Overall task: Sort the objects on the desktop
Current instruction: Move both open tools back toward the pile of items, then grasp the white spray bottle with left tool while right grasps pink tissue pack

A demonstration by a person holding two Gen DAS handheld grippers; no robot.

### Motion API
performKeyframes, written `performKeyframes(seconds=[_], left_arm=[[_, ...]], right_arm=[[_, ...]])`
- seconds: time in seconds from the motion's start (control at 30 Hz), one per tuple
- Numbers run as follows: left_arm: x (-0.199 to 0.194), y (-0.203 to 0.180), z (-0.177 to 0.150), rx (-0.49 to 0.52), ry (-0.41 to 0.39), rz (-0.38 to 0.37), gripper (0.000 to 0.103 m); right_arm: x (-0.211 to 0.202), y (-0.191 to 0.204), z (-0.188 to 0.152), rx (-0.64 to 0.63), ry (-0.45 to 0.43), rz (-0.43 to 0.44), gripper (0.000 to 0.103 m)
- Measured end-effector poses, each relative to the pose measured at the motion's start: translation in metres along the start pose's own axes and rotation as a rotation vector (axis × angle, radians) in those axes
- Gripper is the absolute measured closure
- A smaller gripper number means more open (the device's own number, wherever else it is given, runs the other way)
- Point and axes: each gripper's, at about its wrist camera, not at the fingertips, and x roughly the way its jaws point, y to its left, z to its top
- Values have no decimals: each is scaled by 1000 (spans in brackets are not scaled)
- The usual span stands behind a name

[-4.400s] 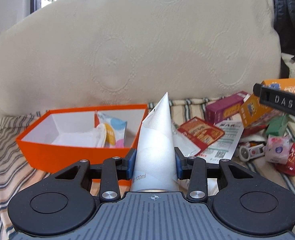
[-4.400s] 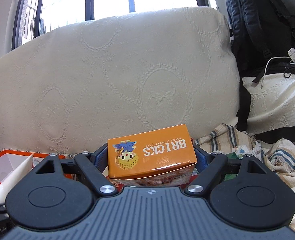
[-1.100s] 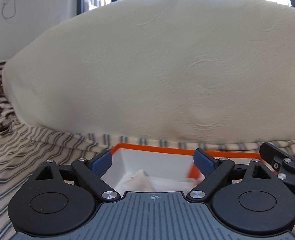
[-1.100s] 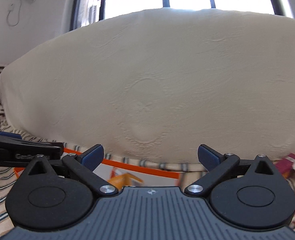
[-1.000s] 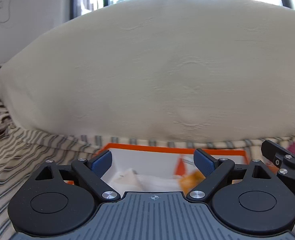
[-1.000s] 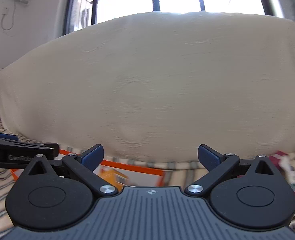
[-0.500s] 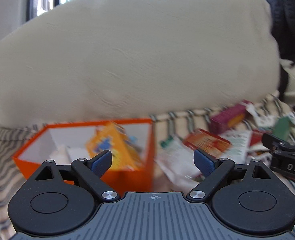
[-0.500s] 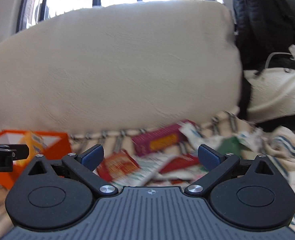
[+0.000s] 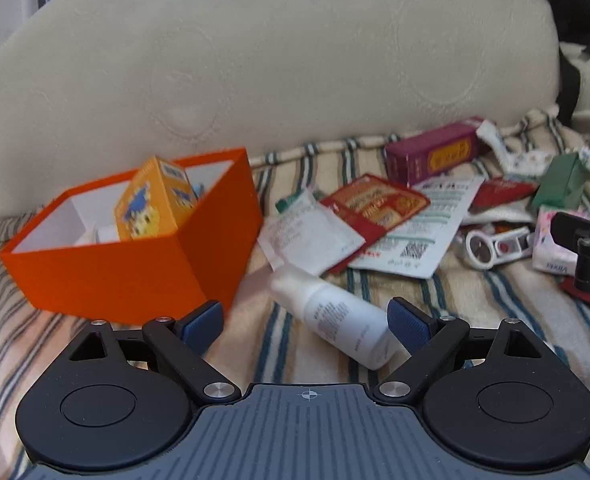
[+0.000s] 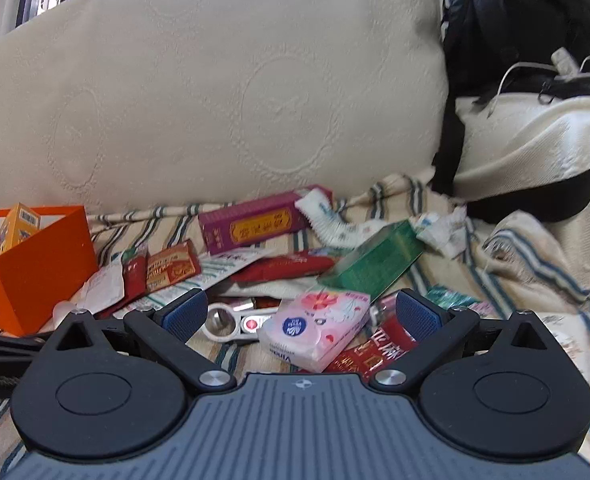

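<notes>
My left gripper is open and empty, low over the striped blanket, with a white bottle lying between its fingertips. The orange box sits just left of it and holds the orange BRICKS carton. My right gripper is open and empty, with a pink tissue pack lying between its fingertips. The orange box also shows in the right wrist view at the far left.
Loose items lie on the blanket: a purple carton, a green carton, red sachets, a white leaflet, a white magnifier-like tool. A big cream cushion stands behind. A black backpack is at the right.
Both grippers let go of the tube and the BRICKS carton into the orange box, then swung right and down over the loose items. The carton now stands in the box.
</notes>
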Motion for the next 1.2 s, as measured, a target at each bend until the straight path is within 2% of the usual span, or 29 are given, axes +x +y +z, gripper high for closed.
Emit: performKeyframes(seconds=[0.2,0.57,0.8,0.9,0.93,0.97,1.0,1.03,1.07,1.17,1.2], left_arm=[[12,-10,0,-16,23,-9,8],[44,-11,4,-69,125,-52,9],[57,-20,11,-41,148,-73,8],[61,-20,13,-43,157,-88,10],[62,-20,13,-47,159,-91,11],[63,-20,12,-49,158,-93,14],[63,-20,12,-47,155,-94,20],[62,-20,12,-45,148,-100,23],[61,-21,12,-42,141,-107,30],[57,-24,14,-23,118,-125,55],[56,-25,14,-15,115,-129,59]], right_arm=[[19,0,5,5,70,-10,3],[55,-1,9,23,194,-12,3],[68,-6,10,41,245,-4,3],[70,-5,10,34,254,-15,5],[71,-4,10,29,259,-27,9],[71,-4,10,23,260,-44,12],[71,-3,10,20,262,-48,19],[72,-3,10,19,263,-45,20],[71,-3,10,21,261,-44,22],[71,-10,8,64,271,-13,34],[71,-13,8,85,269,-5,38]])
